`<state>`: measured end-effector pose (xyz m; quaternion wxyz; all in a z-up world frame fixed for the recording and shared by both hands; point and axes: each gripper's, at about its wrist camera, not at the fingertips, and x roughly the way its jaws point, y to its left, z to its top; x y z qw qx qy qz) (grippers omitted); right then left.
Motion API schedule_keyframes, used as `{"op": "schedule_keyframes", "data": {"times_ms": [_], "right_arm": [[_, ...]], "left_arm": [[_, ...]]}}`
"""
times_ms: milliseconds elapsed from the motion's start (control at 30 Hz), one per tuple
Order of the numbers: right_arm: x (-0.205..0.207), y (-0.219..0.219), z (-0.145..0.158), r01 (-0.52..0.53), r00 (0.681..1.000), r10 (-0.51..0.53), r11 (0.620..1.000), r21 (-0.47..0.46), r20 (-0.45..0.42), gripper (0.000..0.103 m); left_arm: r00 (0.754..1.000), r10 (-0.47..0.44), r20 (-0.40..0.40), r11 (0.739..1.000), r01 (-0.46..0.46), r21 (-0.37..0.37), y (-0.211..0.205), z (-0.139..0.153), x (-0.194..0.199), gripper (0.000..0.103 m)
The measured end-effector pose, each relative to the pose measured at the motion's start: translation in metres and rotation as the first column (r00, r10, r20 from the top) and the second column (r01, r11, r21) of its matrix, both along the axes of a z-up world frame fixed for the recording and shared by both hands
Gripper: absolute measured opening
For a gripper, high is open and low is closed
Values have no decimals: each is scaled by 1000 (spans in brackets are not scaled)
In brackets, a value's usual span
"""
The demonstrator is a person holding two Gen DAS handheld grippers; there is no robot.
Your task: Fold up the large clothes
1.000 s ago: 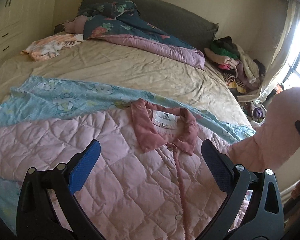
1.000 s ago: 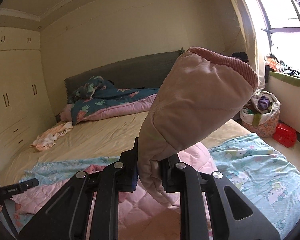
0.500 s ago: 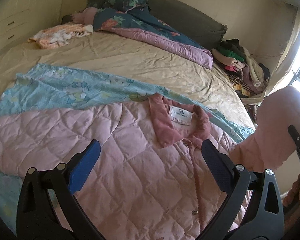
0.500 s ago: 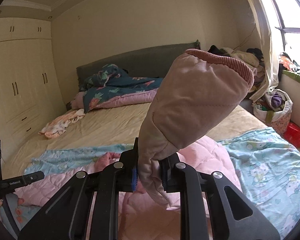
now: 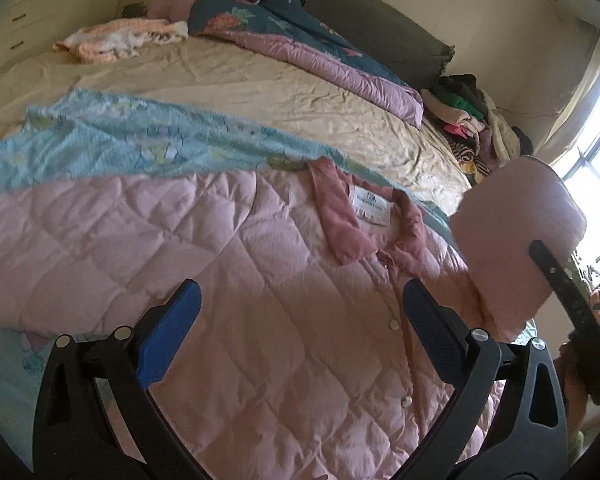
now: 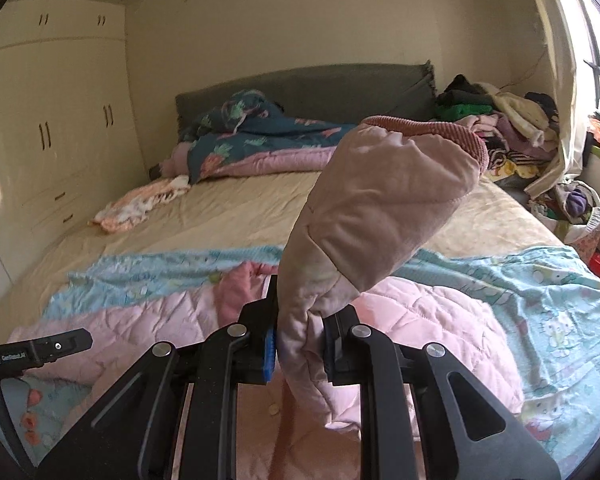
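A pink quilted jacket (image 5: 228,280) lies front-up on a light blue cartoon-print blanket (image 5: 132,140) on the bed, its darker pink collar (image 5: 340,216) and white label toward the headboard. My left gripper (image 5: 300,320) is open and empty, hovering just above the jacket's chest near the button line. My right gripper (image 6: 300,344) is shut on the jacket's sleeve (image 6: 380,208) and holds it raised above the jacket body, ribbed cuff uppermost. The raised sleeve (image 5: 516,240) also shows at the right of the left wrist view.
A dark floral duvet (image 6: 260,136) is bunched at the grey headboard. A peach-and-white cloth (image 6: 140,204) lies on the beige sheet (image 5: 236,80). A pile of clothes (image 6: 500,128) sits at the bed's far right corner by the window. White wardrobes (image 6: 60,128) stand left.
My left gripper has moved lower and closer over the jacket's chest. My right gripper has carried the raised sleeve leftward, in over the jacket body.
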<state>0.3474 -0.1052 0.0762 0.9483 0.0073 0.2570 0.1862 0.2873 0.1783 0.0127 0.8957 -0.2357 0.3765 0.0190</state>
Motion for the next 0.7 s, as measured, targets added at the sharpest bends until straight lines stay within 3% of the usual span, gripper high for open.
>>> {"op": "schedule_keyframes", "data": {"times_ms": [367,700], "right_arm": [[-2,59,-55,-84,993,75,991,-102,-89,18],[-21,108,-105,-259,953,215,943,-210,-212,36]], "left_arm": [[1000,-16,-21,995,14,-102,18,-21,2,95],[999,-40,8,965,41,-258,24,-26,5,95]]}}
